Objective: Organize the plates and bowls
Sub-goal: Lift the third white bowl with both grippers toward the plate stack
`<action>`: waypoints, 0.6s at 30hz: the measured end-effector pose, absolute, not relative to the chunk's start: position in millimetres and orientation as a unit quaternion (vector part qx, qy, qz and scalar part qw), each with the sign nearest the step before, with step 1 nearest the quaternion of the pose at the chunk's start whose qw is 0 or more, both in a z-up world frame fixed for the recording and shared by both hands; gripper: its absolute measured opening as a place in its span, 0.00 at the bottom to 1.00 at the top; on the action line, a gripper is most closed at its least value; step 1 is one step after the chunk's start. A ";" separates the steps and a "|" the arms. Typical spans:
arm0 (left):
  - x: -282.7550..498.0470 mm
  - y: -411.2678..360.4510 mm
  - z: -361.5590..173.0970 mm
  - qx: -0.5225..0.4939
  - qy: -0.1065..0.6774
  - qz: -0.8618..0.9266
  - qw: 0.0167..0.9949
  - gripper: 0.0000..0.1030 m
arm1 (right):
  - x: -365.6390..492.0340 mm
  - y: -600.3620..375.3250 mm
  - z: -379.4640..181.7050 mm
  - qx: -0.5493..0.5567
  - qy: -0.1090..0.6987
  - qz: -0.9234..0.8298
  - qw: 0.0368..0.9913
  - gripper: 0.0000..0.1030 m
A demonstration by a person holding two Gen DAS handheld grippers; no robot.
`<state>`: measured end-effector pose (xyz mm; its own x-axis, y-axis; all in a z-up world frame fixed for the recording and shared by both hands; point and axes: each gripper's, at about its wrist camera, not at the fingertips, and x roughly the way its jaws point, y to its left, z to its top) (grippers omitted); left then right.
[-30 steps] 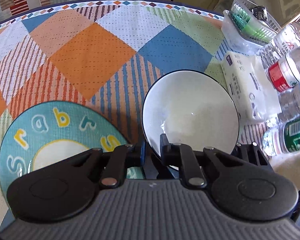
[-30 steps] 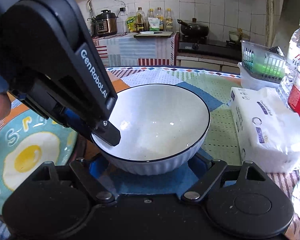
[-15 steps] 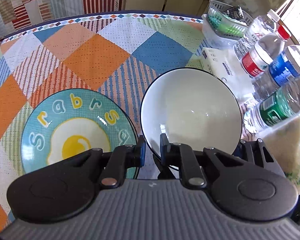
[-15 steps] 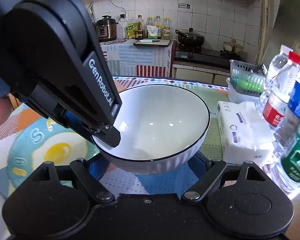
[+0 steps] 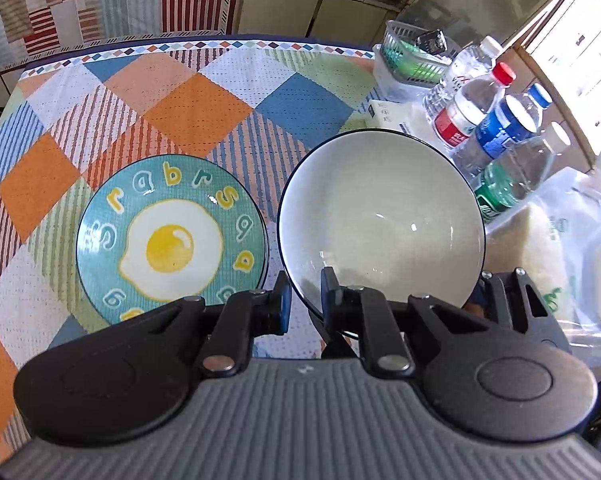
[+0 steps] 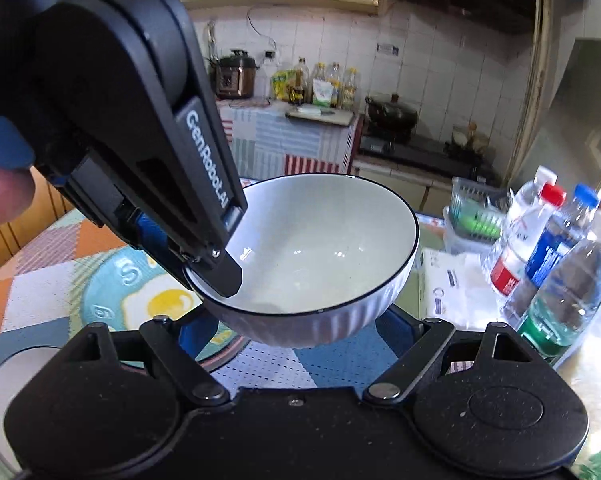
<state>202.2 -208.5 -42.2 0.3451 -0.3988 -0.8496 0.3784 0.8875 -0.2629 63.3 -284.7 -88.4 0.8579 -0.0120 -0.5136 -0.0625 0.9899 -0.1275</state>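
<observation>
Patchwork tablecloth carries a plate. White bowl is airborne at the plate's 3 o'clock. Left gripper is clamped on the bowl's near rim. Right gripper spans the bowl's underside, jaws wide, apparently cradling it. Judgement: the plate lies to the left of both grippers, the left nearer it.

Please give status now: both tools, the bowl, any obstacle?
Left tool shut on white black-rimmed ceramic bowl rim. Right tool cradles bowl. Teal egg-print plate below.
</observation>
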 end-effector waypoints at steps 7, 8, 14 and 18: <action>164.4 -180.9 -26.0 0.008 0.514 -0.233 0.826 0.13 | 34.9 -259.9 -72.3 -0.091 0.267 0.033 0.959 0.87; 159.5 -175.8 -24.1 0.008 0.513 -0.233 0.826 0.13 | 29.7 -256.4 -70.2 -0.096 0.265 0.038 0.959 0.87; 135.4 -144.8 -23.6 0.006 0.517 -0.230 0.825 0.13 | 8.9 -231.7 -65.4 -0.100 0.279 0.057 0.953 0.86; 121.9 -125.0 -27.7 0.004 0.521 -0.226 0.823 0.13 | -3.4 -216.5 -67.5 -0.103 0.281 0.072 0.951 0.86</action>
<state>121.9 -125.0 -27.7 0.3555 -0.3681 -0.8591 0.3758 0.8979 -0.2293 -3.4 -216.5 -67.5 0.8314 0.0793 -0.5500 -0.1955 0.9682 -0.1559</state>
